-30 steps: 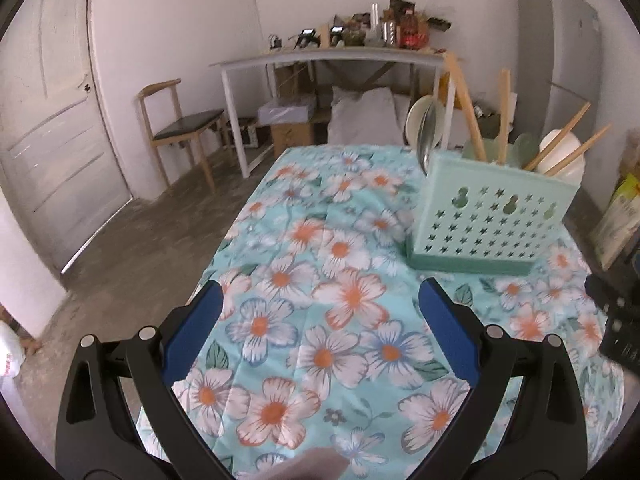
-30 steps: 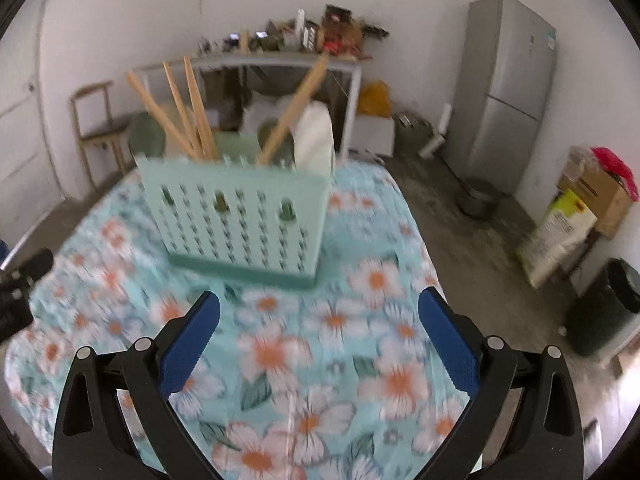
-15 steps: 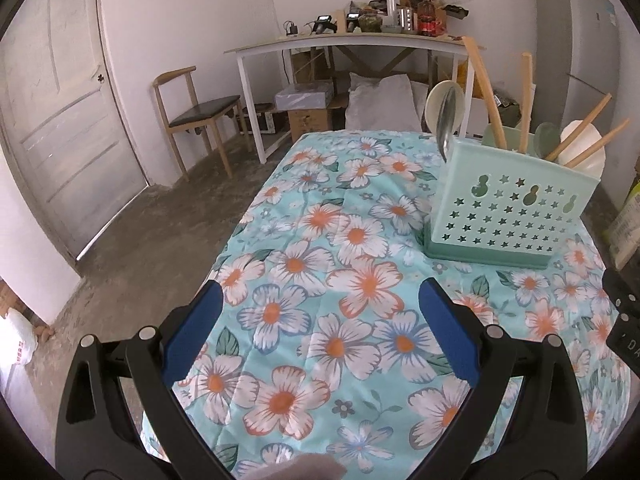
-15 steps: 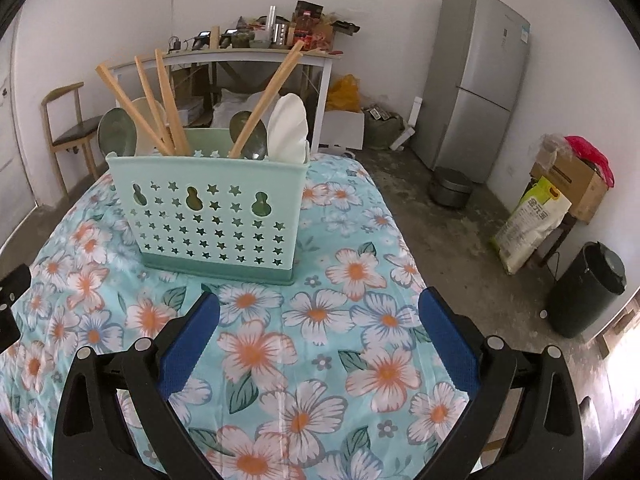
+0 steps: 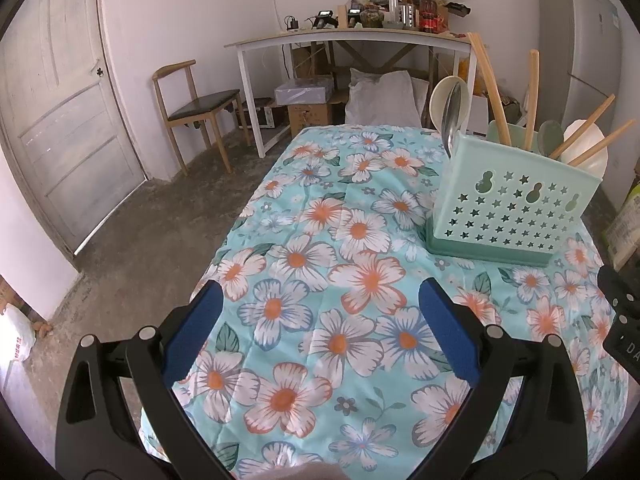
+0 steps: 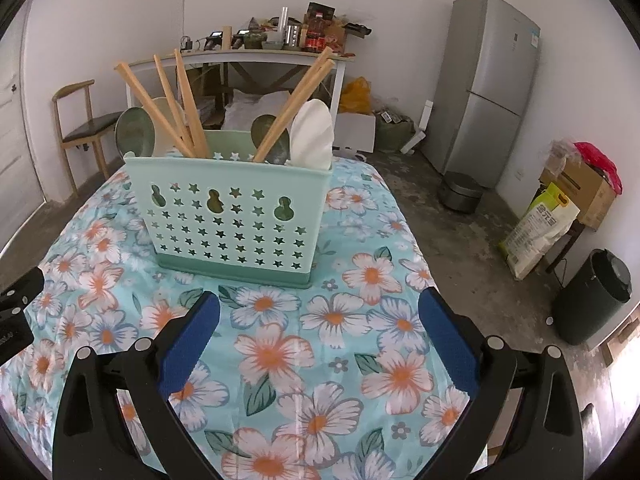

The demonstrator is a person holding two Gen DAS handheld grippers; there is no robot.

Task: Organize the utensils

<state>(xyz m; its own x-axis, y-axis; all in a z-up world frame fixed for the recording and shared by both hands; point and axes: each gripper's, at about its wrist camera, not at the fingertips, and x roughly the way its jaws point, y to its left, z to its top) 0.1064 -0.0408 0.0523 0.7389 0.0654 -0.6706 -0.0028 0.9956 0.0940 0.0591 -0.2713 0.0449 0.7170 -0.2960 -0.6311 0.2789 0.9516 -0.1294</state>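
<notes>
A mint-green perforated utensil holder (image 6: 236, 220) stands upright on the floral tablecloth (image 6: 280, 360); it also shows at the right of the left wrist view (image 5: 512, 208). It holds several wooden chopsticks (image 6: 168, 108), green and white spoons (image 6: 312, 136) and a metal spoon (image 5: 452, 116). My left gripper (image 5: 320, 328) is open and empty above the cloth, left of and nearer than the holder. My right gripper (image 6: 320, 328) is open and empty, in front of the holder.
The table's left edge drops to a concrete floor (image 5: 160, 232). A wooden chair (image 5: 196, 108), a white side table with clutter (image 5: 352, 36), a fridge (image 6: 484, 88), a black bin (image 6: 592, 296) and a rice sack (image 6: 536, 228) stand around.
Both grippers have pulled back and risen from the holder, so it looks smaller and farther. Both stay open and empty.
</notes>
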